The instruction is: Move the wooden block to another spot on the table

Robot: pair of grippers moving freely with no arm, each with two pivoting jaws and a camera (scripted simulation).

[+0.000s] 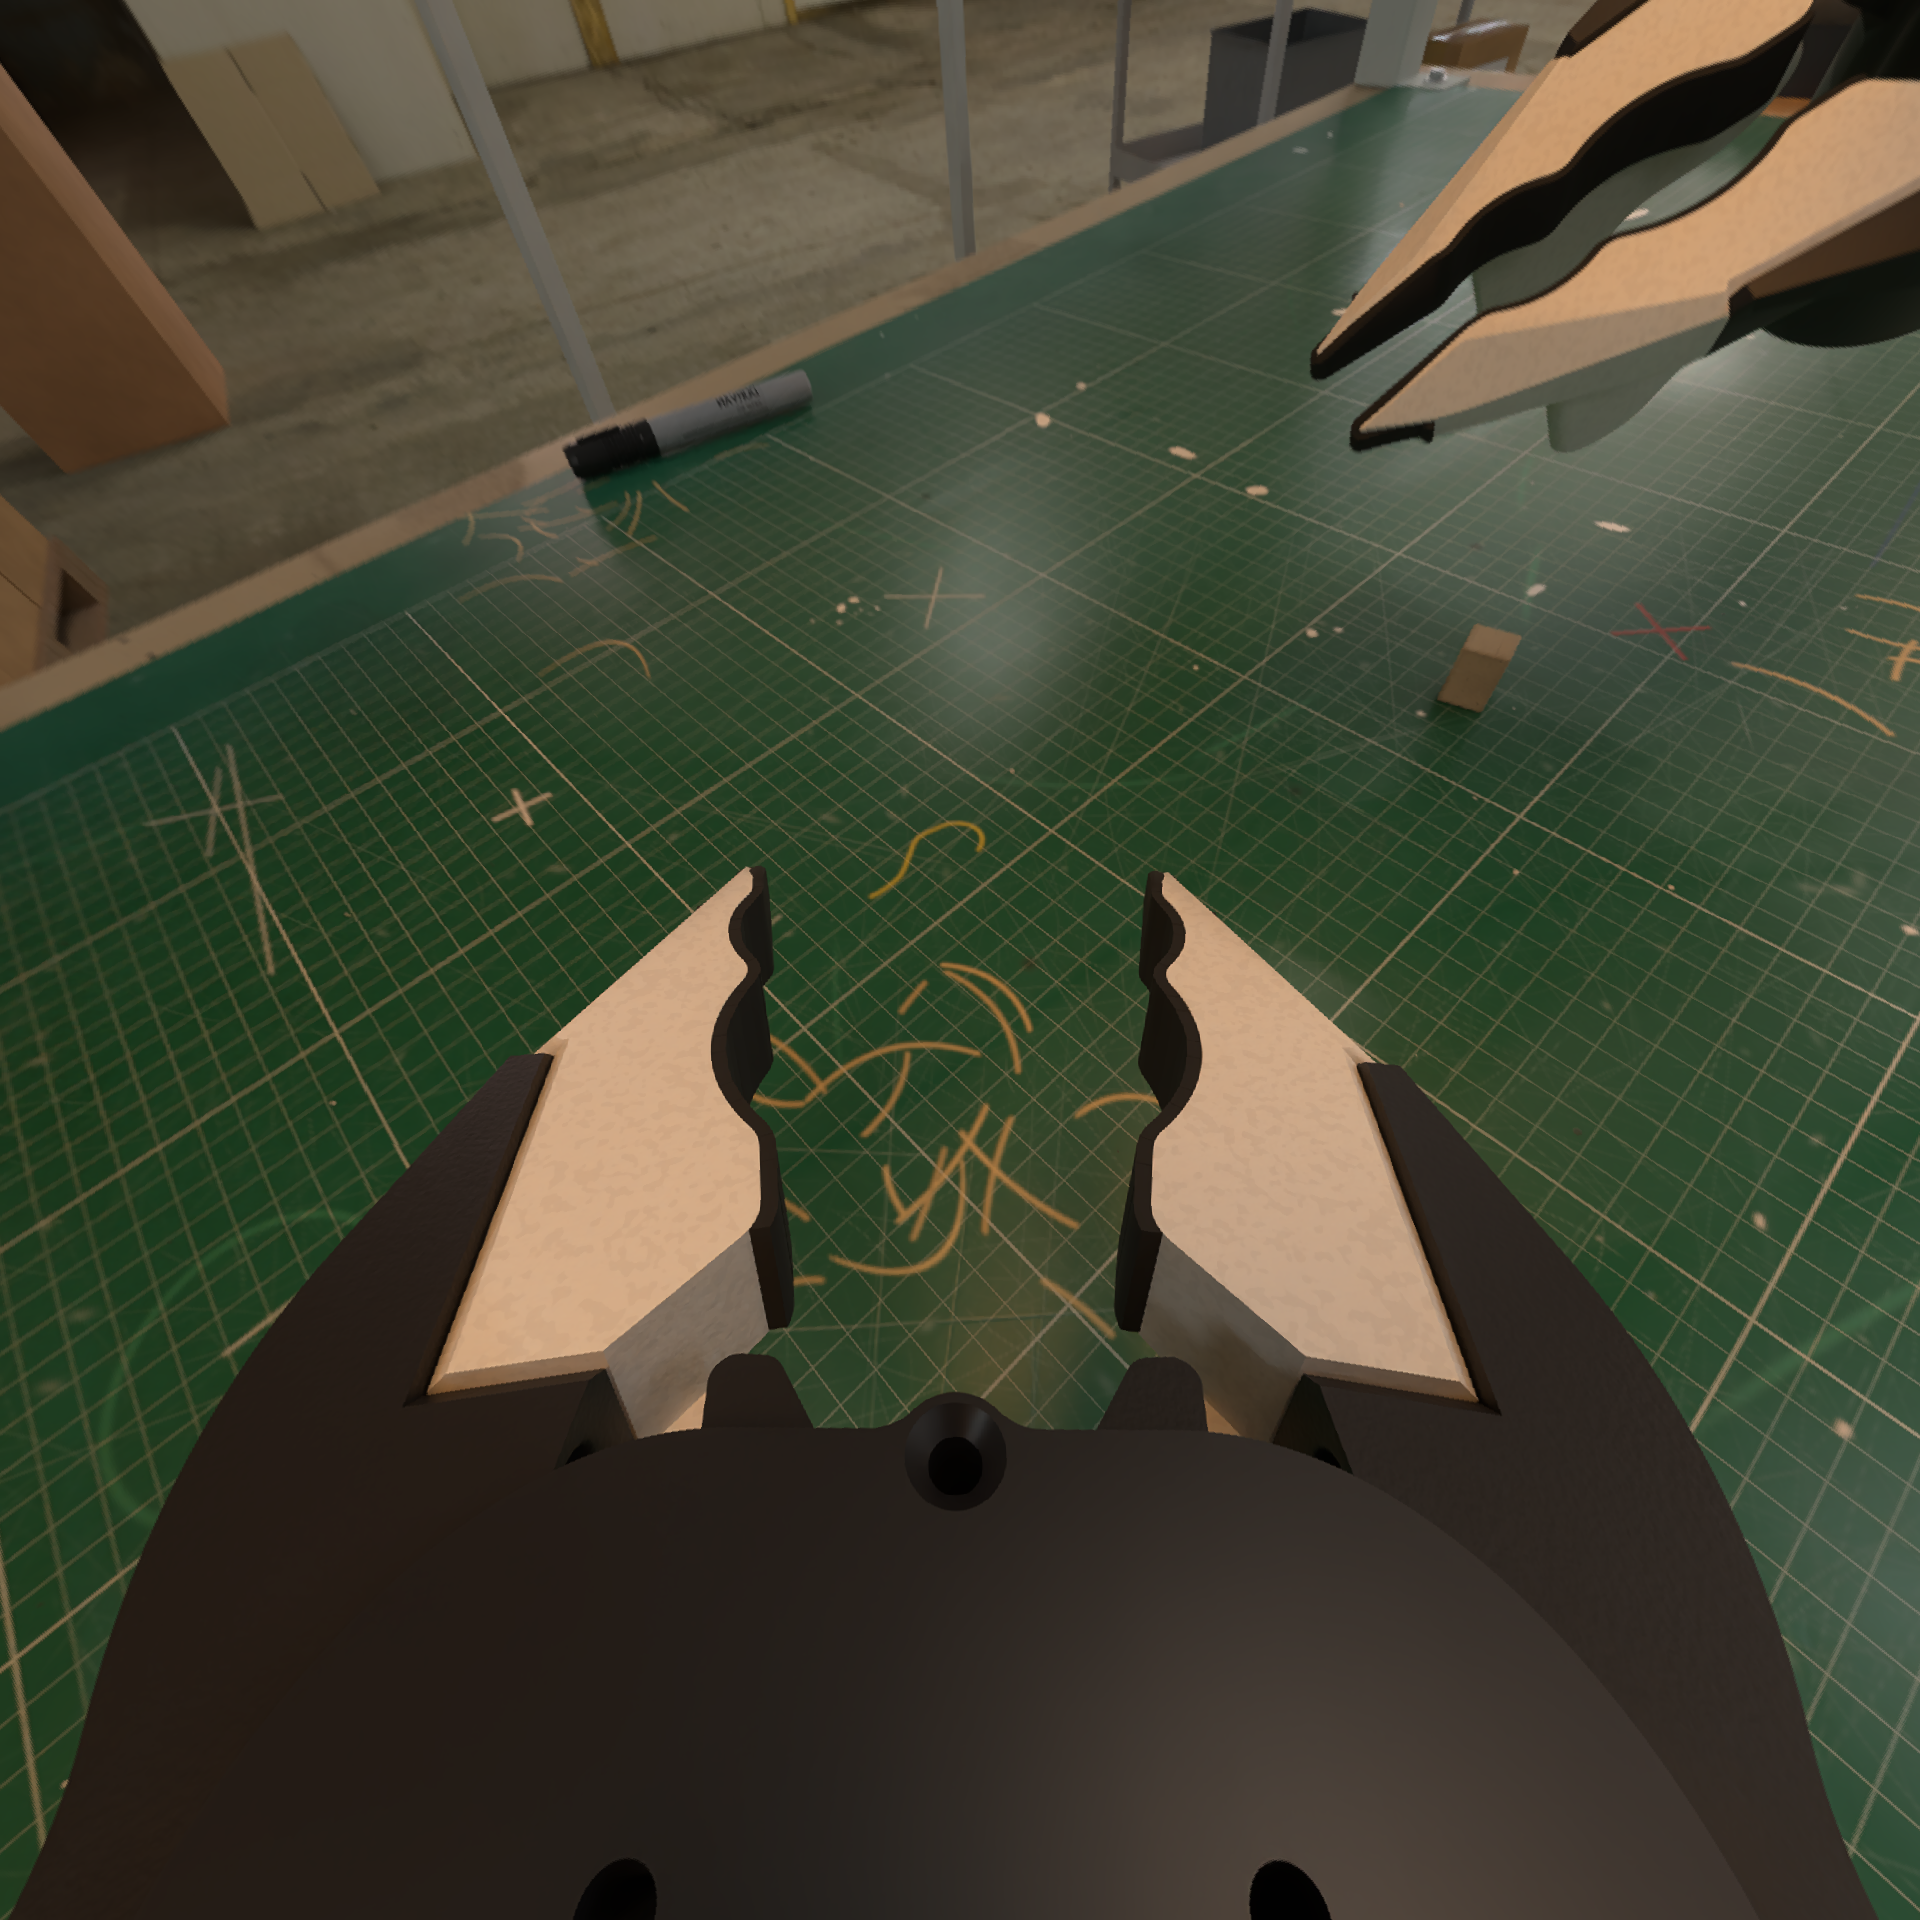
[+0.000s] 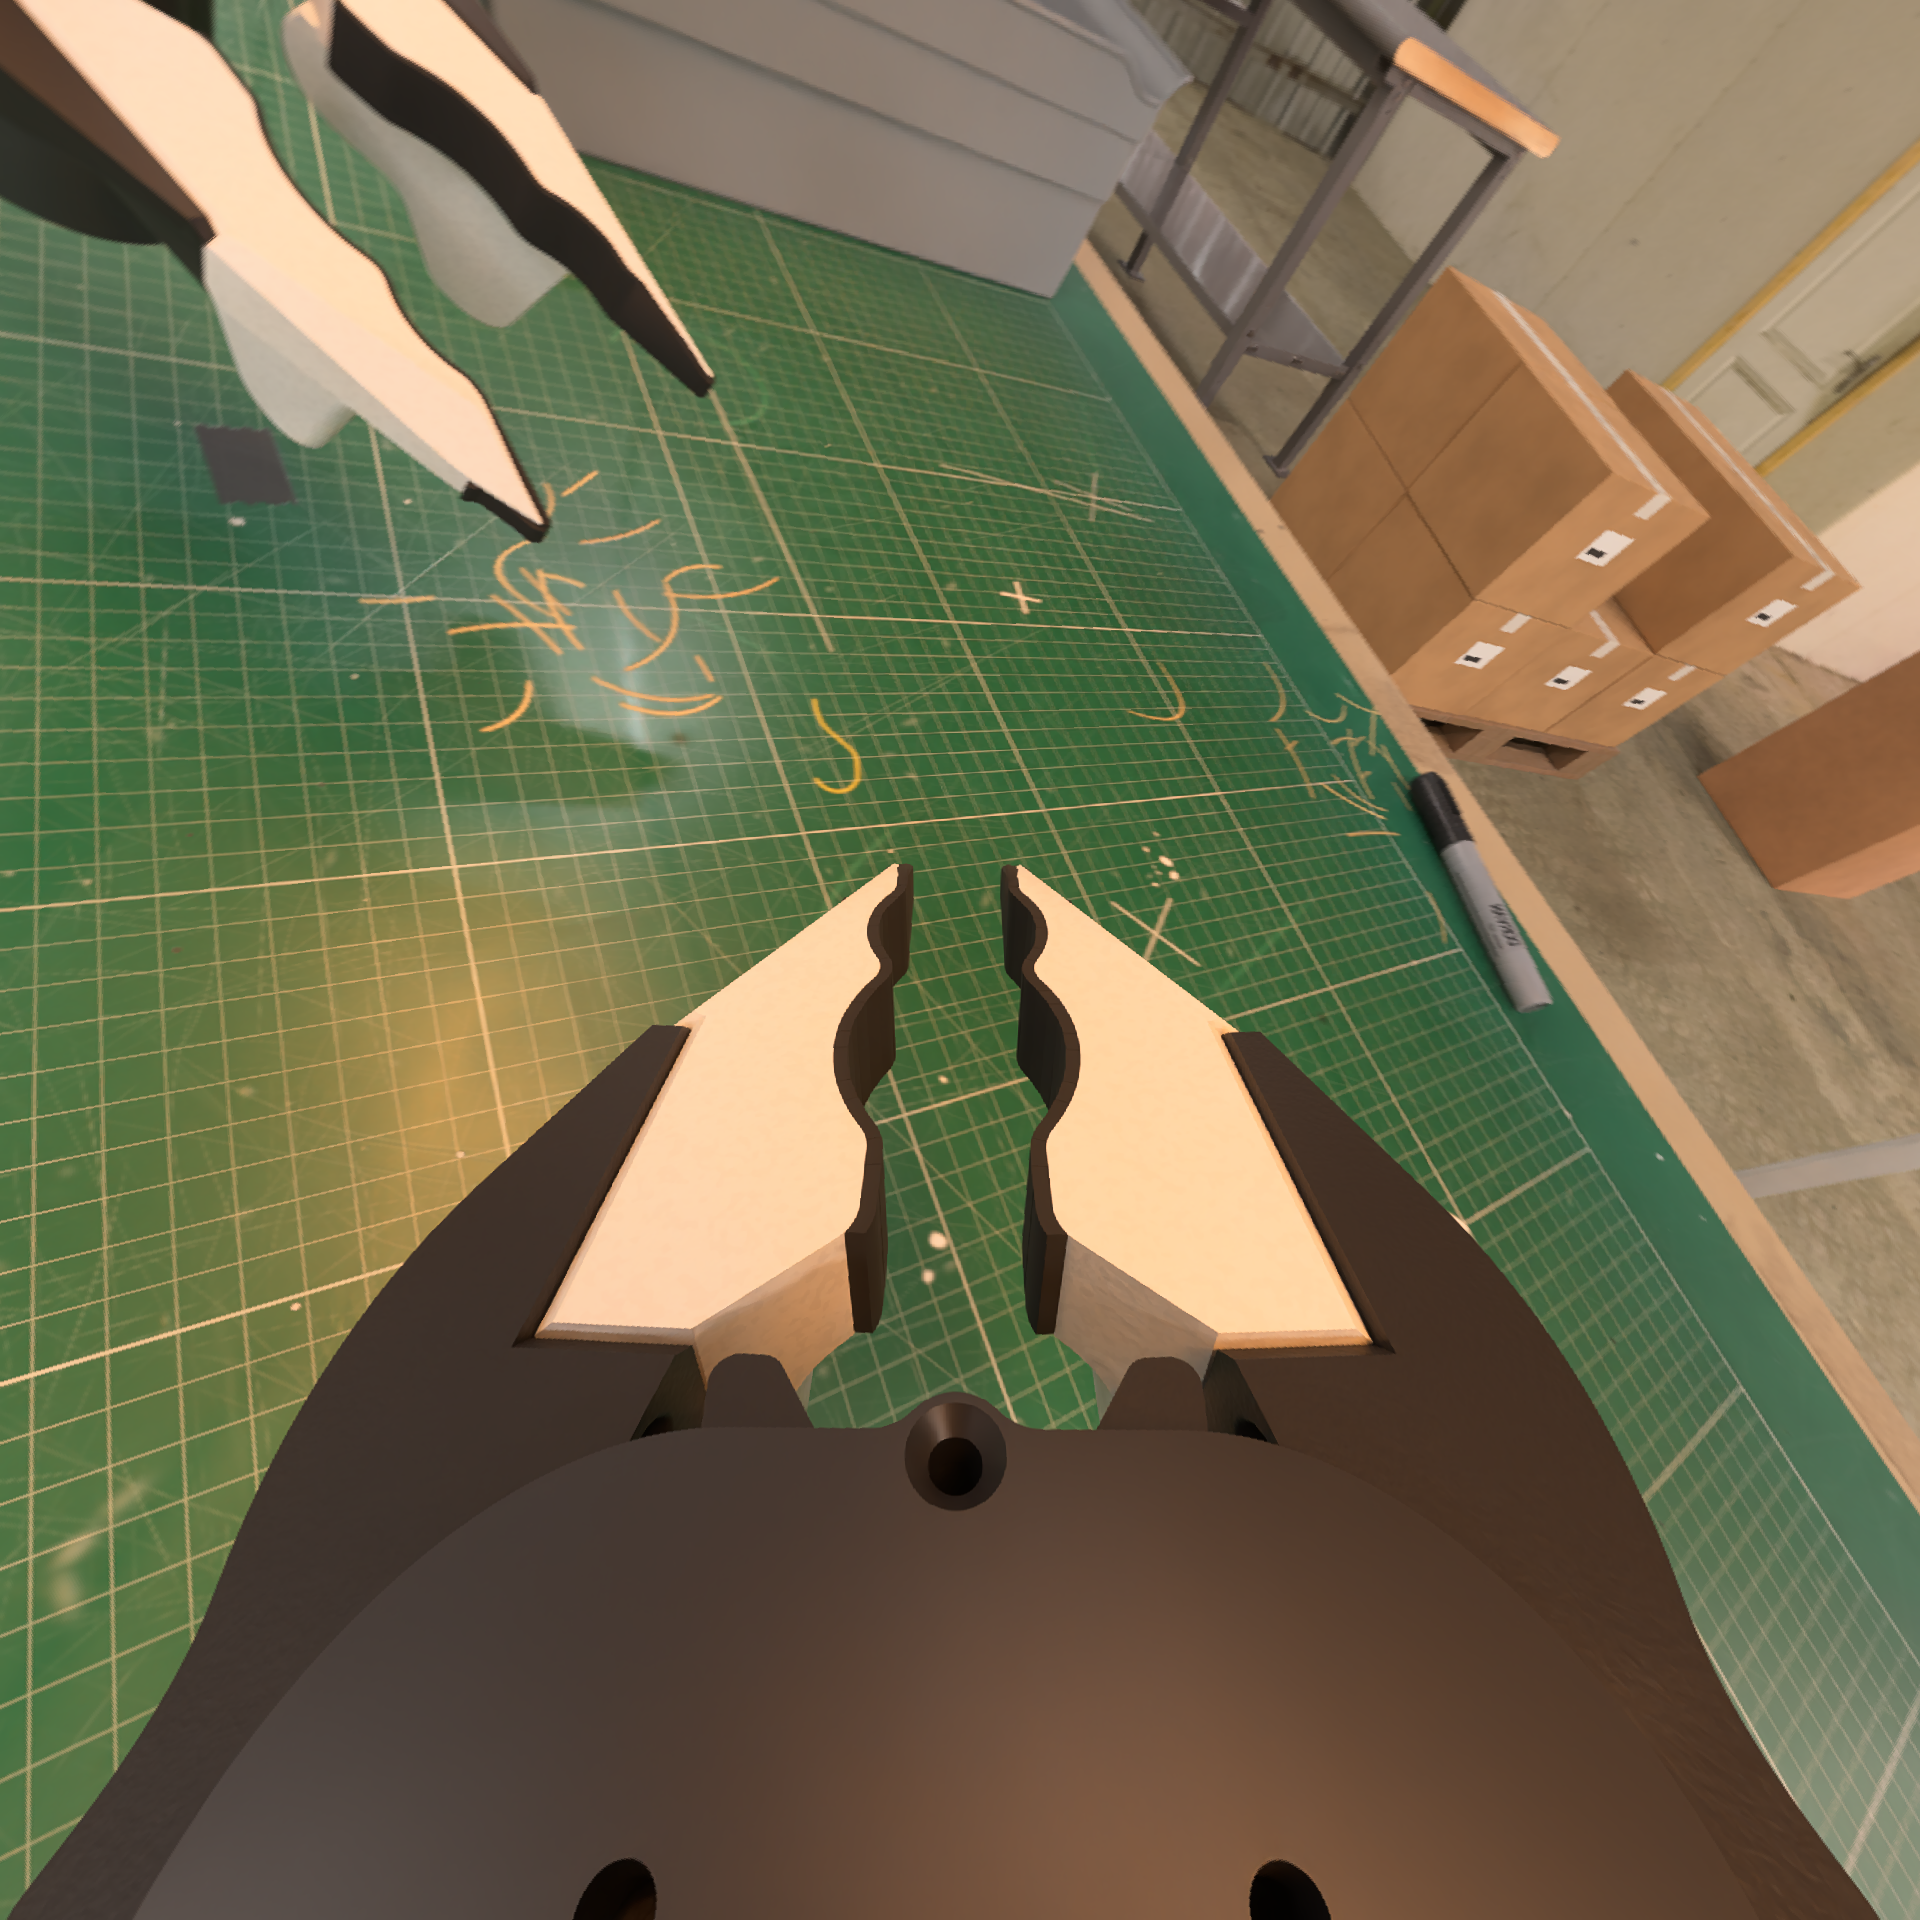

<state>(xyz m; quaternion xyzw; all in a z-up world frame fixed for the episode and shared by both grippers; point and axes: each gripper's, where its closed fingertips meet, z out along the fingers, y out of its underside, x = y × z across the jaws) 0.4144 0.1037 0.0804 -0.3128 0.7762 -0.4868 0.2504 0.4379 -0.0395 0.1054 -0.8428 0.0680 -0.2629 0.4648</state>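
A small wooden block (image 1: 1477,668) stands on the green cutting mat (image 1: 1143,727), ahead and to the right of my left gripper (image 1: 958,883). That gripper is wide open and empty, hovering over orange scribbles. My right gripper (image 1: 1340,403) hangs above the mat at the upper right, well beyond and above the block. In its own view the right gripper (image 2: 956,875) has a narrow gap between the jaws and holds nothing. The block does not show in the right wrist view. The left gripper (image 2: 615,455) shows there at the upper left.
A grey marker with a black cap (image 1: 691,423) lies at the mat's far edge; it also shows in the right wrist view (image 2: 1481,894). A grey box (image 2: 831,125) stands on the table. Cardboard boxes (image 2: 1507,540) and a metal rack stand on the floor beyond the edge.
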